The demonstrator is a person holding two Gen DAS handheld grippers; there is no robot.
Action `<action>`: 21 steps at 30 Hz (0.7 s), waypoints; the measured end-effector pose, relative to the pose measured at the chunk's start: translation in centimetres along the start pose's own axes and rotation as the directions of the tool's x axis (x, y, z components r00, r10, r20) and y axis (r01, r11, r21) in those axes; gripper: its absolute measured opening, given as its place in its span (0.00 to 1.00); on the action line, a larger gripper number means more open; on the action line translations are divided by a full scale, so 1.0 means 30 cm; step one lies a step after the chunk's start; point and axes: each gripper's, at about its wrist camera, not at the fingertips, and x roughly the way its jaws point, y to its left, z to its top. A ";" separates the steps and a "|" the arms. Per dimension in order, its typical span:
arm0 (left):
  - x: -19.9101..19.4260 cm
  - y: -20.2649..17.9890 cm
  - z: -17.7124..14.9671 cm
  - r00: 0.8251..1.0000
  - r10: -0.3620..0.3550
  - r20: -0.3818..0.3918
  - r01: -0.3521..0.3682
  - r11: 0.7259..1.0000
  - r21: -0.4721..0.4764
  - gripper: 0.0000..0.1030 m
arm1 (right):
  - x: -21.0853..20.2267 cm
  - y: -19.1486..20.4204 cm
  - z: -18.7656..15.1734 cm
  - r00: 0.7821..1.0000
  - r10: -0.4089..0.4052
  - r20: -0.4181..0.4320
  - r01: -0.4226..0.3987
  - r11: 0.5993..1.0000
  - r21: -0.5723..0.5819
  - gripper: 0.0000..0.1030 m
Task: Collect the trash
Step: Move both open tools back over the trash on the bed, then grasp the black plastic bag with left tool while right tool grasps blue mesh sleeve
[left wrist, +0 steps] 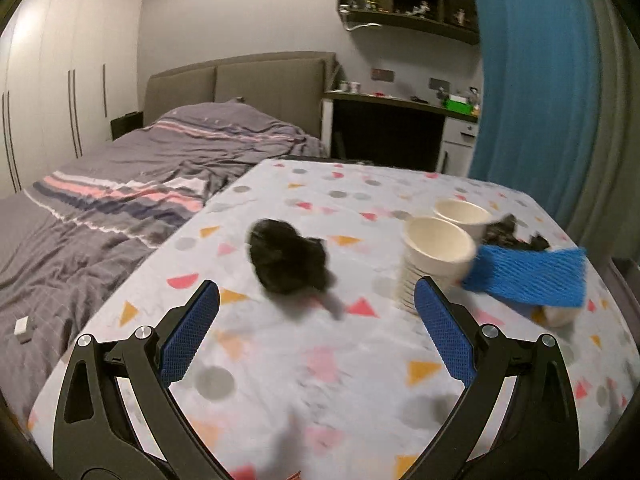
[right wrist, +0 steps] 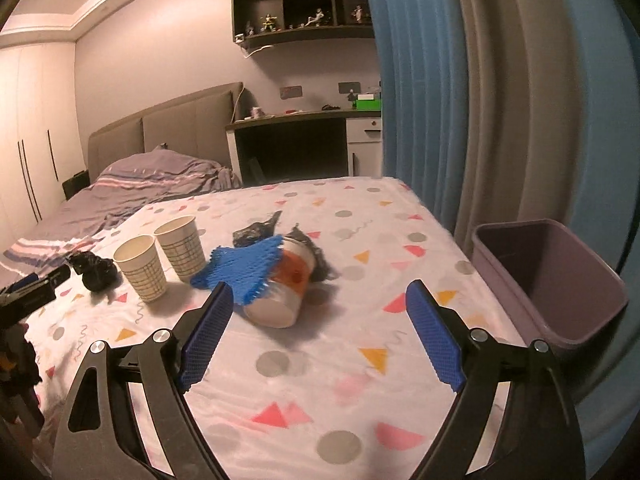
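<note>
Right wrist view looks across a worktop (right wrist: 360, 360) covered with a white cloth printed with pink and orange triangles and grey dots. The right gripper (right wrist: 318, 300) has its blue-padded fingers (right wrist: 206, 340) spread wide, with nothing between them but bare cloth. Just beyond them, near the middle of the worktop, lies a white tub with an orange label (right wrist: 286, 292), tipped on its side with its mouth toward the camera. A blue foam net sleeve (right wrist: 240, 270) is draped over its left side, and crumpled dark plastic wrap (right wrist: 256, 232) sits behind it toward the far edge. Left of these stand two cream paper cups with a grid pattern (right wrist: 140, 268), upright and just beside each other. Further left, near the left edge, rests a crumpled black plastic bag (right wrist: 94, 270). A purple plastic bin (right wrist: 560, 280) stands off the right edge of the worktop, beside the blue curtain (right wrist: 416, 100).

Left wrist view shows the left gripper (left wrist: 318, 308) with its fingers (left wrist: 190, 340) equally wide apart and holding nothing. The black bag (left wrist: 288, 260), blurred, lies just ahead of them, with the cups (left wrist: 436, 256) and blue sleeve (left wrist: 528, 276) to the right. A bed with a grey striped cover (left wrist: 120, 184) runs along the worktop's left edge.
</note>
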 end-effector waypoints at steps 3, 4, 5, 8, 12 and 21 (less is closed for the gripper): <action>0.051 0.054 0.022 1.000 -0.022 -0.015 0.022 0.999 -0.036 0.93 | 0.026 0.034 0.007 1.000 0.008 -0.006 -0.008 1.000 -0.007 0.83; 0.066 0.060 0.026 1.000 -0.025 -0.019 0.024 0.999 -0.041 0.93 | 0.038 0.047 0.011 1.000 0.007 -0.008 -0.007 1.000 -0.012 0.83; 0.083 0.066 0.032 0.999 -0.025 -0.024 0.024 0.999 -0.045 0.93 | 0.044 0.055 0.012 1.000 0.007 -0.011 -0.008 1.000 -0.014 0.83; 0.138 0.064 0.054 0.999 -0.033 -0.039 0.032 0.999 -0.035 0.92 | 0.071 0.077 0.019 1.000 0.010 -0.022 -0.011 1.000 -0.017 0.83; 0.226 0.066 0.070 0.995 -0.050 -0.091 0.047 0.998 -0.033 0.78 | 0.103 0.104 0.022 0.999 0.017 -0.034 -0.018 1.000 -0.024 0.82; 0.325 0.110 0.047 0.974 -0.132 -0.184 0.114 0.988 -0.103 0.11 | 0.186 0.141 0.032 0.996 0.037 -0.081 -0.040 0.999 -0.033 0.80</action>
